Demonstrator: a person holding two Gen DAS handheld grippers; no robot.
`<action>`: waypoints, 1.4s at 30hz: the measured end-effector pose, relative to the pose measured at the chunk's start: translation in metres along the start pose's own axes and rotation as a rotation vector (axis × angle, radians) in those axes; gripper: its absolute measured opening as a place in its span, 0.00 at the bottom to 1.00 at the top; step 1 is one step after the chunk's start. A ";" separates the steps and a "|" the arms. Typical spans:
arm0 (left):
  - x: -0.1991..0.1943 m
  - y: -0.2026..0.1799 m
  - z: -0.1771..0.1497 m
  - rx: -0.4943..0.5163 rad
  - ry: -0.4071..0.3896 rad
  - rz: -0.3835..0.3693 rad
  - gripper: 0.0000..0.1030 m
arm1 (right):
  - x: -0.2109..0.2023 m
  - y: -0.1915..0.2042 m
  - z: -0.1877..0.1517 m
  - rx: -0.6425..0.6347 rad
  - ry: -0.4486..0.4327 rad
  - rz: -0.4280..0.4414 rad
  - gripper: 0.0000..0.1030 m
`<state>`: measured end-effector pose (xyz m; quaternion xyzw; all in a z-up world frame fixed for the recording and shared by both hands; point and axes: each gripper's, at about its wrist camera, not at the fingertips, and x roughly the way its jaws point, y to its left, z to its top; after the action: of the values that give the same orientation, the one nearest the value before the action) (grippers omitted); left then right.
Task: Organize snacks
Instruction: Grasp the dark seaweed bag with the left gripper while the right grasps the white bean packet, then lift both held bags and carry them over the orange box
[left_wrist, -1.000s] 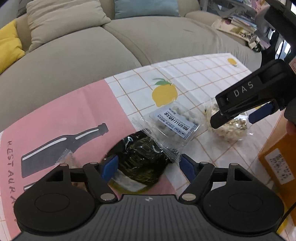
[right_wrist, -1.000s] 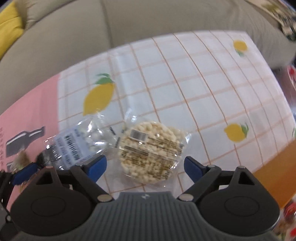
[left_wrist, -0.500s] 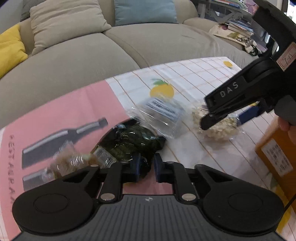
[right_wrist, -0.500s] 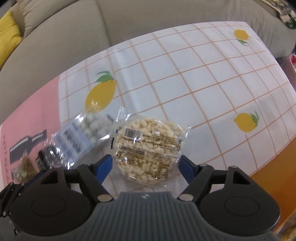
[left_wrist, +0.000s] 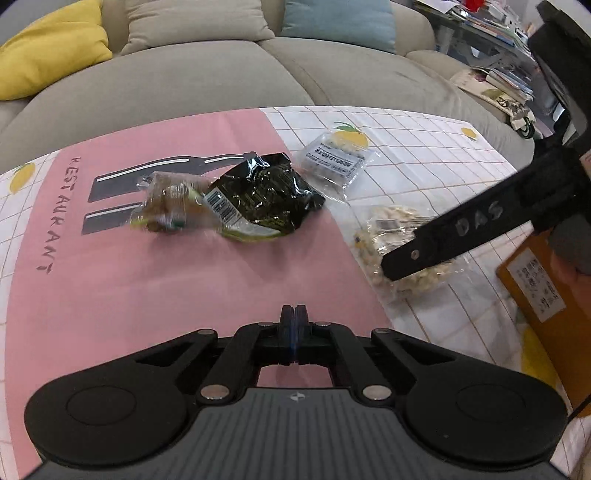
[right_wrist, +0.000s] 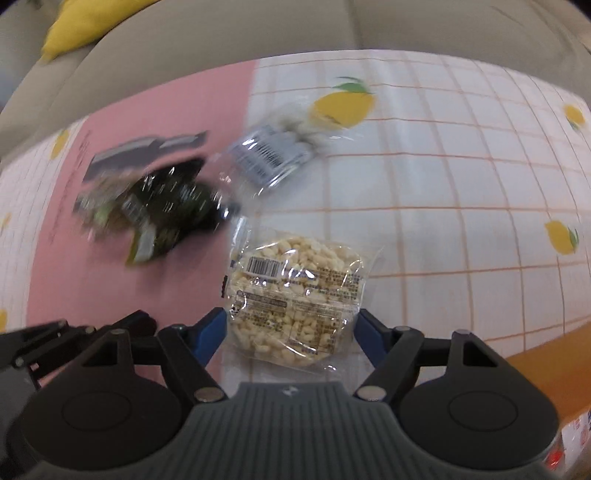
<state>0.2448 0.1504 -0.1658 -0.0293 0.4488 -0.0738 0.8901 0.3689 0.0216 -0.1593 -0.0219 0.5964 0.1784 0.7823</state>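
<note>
My left gripper is shut, with nothing between its blue pads, over the pink part of the tablecloth. Beyond it lie a black crinkled snack bag, a brownish clear packet to its left, and a clear packet with a white label further back. My right gripper is shut on a round puffed-rice packet, one blue pad against each side. That packet stays sharp while the cloth behind it blurs. In the left wrist view a black finger of the right gripper crosses the rice packet.
An orange cardboard box stands at the table's right edge, close to the right gripper. A grey sofa with yellow, beige and blue cushions runs behind the table. Books and papers pile up at the far right.
The left gripper shut beside the black bag and drew back from it with nothing held. The right gripper's jaws narrowed onto the rice packet, and it has swung sideways with the packet.
</note>
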 end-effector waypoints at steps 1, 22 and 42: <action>-0.003 -0.001 0.000 0.012 -0.009 0.008 0.00 | -0.001 0.006 -0.003 -0.034 -0.005 -0.006 0.71; 0.052 -0.029 0.079 0.632 0.032 0.102 0.79 | 0.006 -0.001 0.025 -0.133 -0.007 -0.074 0.80; 0.068 -0.018 0.087 0.223 0.142 0.099 0.63 | 0.012 0.003 0.016 -0.139 -0.019 0.005 0.70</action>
<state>0.3524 0.1202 -0.1659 0.0971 0.5004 -0.0813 0.8565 0.3857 0.0313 -0.1655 -0.0727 0.5752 0.2215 0.7841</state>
